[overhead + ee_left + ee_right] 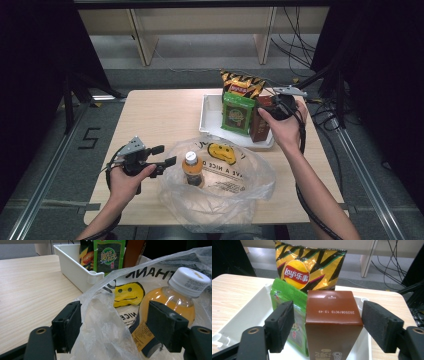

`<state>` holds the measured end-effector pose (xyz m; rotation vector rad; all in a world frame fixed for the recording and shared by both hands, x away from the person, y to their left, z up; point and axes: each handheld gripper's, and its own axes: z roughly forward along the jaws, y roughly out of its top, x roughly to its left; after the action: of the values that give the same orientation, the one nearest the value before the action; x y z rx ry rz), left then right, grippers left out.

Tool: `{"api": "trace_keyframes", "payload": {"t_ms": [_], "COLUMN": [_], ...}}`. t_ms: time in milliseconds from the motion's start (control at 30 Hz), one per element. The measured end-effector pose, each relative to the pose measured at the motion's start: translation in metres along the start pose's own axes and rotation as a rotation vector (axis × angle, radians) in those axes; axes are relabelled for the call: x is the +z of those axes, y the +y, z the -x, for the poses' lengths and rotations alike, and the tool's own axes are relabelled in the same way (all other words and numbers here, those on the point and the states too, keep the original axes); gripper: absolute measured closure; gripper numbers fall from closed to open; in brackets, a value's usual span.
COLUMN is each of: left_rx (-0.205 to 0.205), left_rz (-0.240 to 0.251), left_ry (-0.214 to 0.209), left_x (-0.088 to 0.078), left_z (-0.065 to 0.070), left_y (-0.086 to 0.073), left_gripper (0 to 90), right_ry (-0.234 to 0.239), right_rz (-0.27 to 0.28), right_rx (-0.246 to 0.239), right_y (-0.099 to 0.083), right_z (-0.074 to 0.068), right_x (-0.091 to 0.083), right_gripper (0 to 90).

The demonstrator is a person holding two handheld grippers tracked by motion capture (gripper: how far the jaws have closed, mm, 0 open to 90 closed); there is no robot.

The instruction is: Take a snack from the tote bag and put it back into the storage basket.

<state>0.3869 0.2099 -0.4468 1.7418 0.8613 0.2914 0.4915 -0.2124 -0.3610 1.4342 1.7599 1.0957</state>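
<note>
A clear plastic bag (235, 185) with a yellow smiley print lies at the table's near edge. An orange juice bottle (192, 170) with a white cap stands upright inside it. My left gripper (169, 154) is open at the bag's left rim. In the left gripper view the bag film (105, 327) runs loosely between the jaws of my left gripper (113, 325), with the bottle (172, 307) behind. My right gripper (267, 107) is open over the white tray (210, 117). In its own view the right gripper (327, 325) has a jaw on each side of a brown carton (332, 320), not pressing it.
The tray (244, 317) also holds a green snack packet (283, 293) beside the carton and a yellow-and-black chips bag (309, 267) standing behind. Bare wooden tabletop (155, 115) lies left of the tray. Cables hang off the table's far right.
</note>
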Motion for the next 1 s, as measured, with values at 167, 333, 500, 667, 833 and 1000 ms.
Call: {"api": "trace_keyframes", "payload": {"t_ms": [167, 333, 500, 667, 833, 1000], "left_rx": [-0.012, -0.011, -0.007, 0.003, -0.001, -0.013], "left_rz": [0.008, 0.007, 0.004, 0.001, 0.001, 0.007], "left_ry": [-0.001, 0.0, 0.004, 0.004, 0.005, 0.004], "left_x": [0.0, 0.0, 0.0, 0.0, 0.0, 0.0], "left_z": [0.0, 0.0, 0.0, 0.0, 0.0, 0.0], "left_y": [0.0, 0.0, 0.0, 0.0, 0.0, 0.0], "left_gripper": [27.5, 27.5, 27.5, 27.5, 27.5, 27.5], "right_ry": [0.005, 0.016, 0.019, 0.057, 0.107, 0.106], "right_rz": [-0.006, 0.003, -0.021, -0.054, -0.075, -0.105], "right_rx": [0.022, 0.011, 0.011, 0.005, -0.047, -0.056], "right_y": [-0.003, -0.007, -0.014, -0.024, -0.028, -0.03], "right_z": [0.001, 0.006, 0.006, 0.005, 0.002, -0.002], "right_x": [-0.012, -0.022, -0.028, -0.028, -0.021, -0.011], "right_gripper": [34.7, 39.9, 51.9, 72.4, 89.8, 90.0]}}
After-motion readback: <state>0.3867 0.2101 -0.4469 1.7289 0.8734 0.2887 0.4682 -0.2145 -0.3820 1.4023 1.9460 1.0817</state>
